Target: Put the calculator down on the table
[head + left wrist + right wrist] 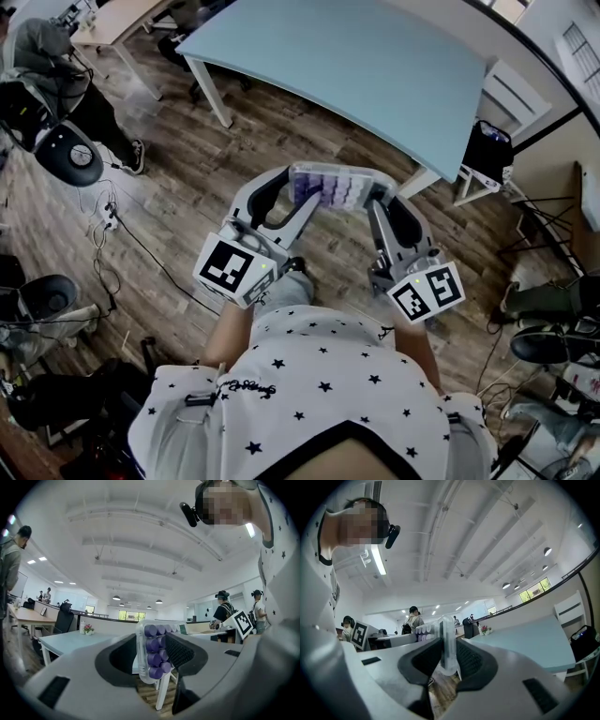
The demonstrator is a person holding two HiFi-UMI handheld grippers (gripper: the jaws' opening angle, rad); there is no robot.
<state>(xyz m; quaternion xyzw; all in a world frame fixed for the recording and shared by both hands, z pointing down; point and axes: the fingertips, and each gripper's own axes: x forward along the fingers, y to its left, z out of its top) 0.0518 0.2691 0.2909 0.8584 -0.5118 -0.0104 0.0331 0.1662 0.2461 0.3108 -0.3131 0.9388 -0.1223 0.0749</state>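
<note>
The calculator point(330, 186), a clear case with rows of purple keys, hangs level over the wood floor just short of the light blue table point(375, 66). My left gripper point(302, 194) is shut on its left end and my right gripper point(373, 199) on its right end. In the left gripper view the calculator point(152, 653) stands on edge between the pads, with the purple keys facing the right pad. The right gripper view shows the calculator point(447, 648) edge-on, pinched between both dark pads, with the table point(525, 641) beyond it.
A white table leg point(211, 94) stands ahead on the left. A white chair point(511, 94) with a black bag point(487, 150) is at the table's right end. A seated person point(56, 56), an office chair point(70, 155) and floor cables point(112, 225) lie to the left.
</note>
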